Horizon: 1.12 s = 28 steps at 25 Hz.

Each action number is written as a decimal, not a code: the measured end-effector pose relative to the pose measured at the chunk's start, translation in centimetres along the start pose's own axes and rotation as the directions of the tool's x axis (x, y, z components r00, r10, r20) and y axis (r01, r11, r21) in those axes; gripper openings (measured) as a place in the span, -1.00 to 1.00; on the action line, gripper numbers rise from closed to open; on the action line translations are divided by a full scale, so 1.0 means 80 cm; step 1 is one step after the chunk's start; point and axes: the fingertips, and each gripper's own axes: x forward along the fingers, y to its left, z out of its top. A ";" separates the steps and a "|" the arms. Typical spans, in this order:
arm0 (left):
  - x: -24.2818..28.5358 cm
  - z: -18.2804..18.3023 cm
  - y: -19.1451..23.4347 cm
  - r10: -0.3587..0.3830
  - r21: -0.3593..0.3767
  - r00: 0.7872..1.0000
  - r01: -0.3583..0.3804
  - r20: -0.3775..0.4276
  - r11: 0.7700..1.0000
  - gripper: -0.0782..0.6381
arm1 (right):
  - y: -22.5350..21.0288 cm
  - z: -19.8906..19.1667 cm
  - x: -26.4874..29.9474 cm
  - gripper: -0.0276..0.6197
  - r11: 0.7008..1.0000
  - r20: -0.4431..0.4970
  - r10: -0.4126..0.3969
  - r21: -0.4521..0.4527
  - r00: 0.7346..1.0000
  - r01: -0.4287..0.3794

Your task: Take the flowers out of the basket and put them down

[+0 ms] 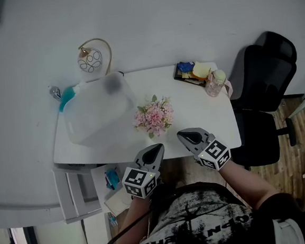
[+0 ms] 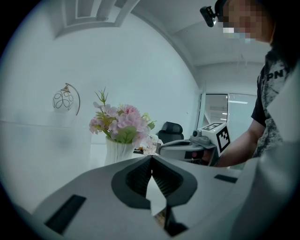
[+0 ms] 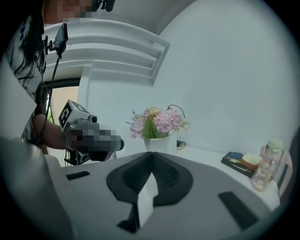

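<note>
Pink flowers [image 1: 154, 116] stand upright in a white ribbed basket [image 2: 117, 151] near the middle of the white table [image 1: 194, 115]. My left gripper [image 1: 157, 146] hovers at the table's front edge, just short of the flowers, with its jaws shut and nothing between them. My right gripper [image 1: 181, 135] is beside it to the right, also shut and empty. In the left gripper view, the flowers [image 2: 119, 123] are ahead and slightly left. In the right gripper view, the flowers [image 3: 157, 122] and basket [image 3: 157, 143] are straight ahead, beyond the tips.
A dark tray of snacks [image 1: 193, 72] and a pink-strapped bottle [image 1: 216, 83] sit at the table's far right corner. A wire ornament [image 1: 93, 57] stands at the back left. A black chair [image 1: 263, 82] is at the right, and a drawer unit [image 1: 76, 192] at the lower left.
</note>
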 end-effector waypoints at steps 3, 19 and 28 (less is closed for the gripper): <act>0.000 -0.002 -0.001 0.000 0.017 1.000 0.000 -0.006 1.000 -0.74 | 0.003 -0.005 -0.008 -0.86 1.000 -0.020 0.005 -0.005 1.000 -0.005; 0.008 0.002 0.000 -0.014 0.031 1.000 0.014 -0.008 0.999 -0.74 | 0.008 -0.016 -0.006 -0.87 0.999 -0.086 0.005 -0.034 0.996 -0.007; 0.007 0.007 0.004 -0.015 0.035 1.000 0.015 -0.005 0.999 -0.74 | 0.003 -0.020 0.000 -0.87 1.000 -0.082 0.012 0.016 0.997 -0.010</act>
